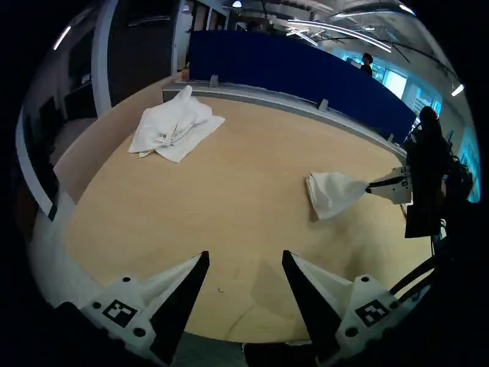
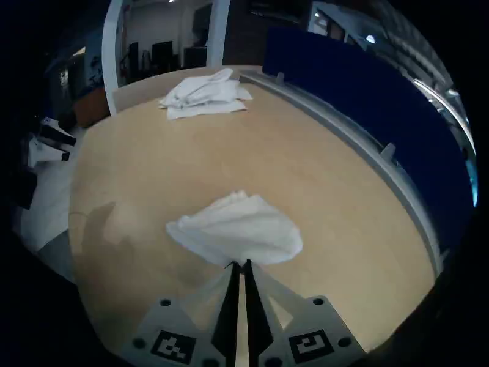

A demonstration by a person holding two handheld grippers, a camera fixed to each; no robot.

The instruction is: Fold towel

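Closest in, the right gripper (image 2: 239, 269) had its two fingers pressed together on one gathered corner of the towel (image 2: 238, 229). The left gripper (image 1: 245, 254) hung over bare desk (image 1: 244, 183) near its front edge, with its fingers spread apart and nothing between them.

Beyond the pinch, the towel rested on the desk toward the right-hand edge, well apart from the left gripper. It was bunched into a wedge. The narrow end pointed back at the right gripper and the broad, layered end fanned out toward the middle of the desk. Its long axis appeared to run across the right gripper's line, though the creases made that uncertain.

Farther off, a loose pile of white cloths (image 2: 205, 95) sat by the far corner, in front of a blue partition (image 1: 293, 67).

With only one corner held, a pull would likely drag the cloth into a tighter heap rather than spread it. The thin fold could also slip free.
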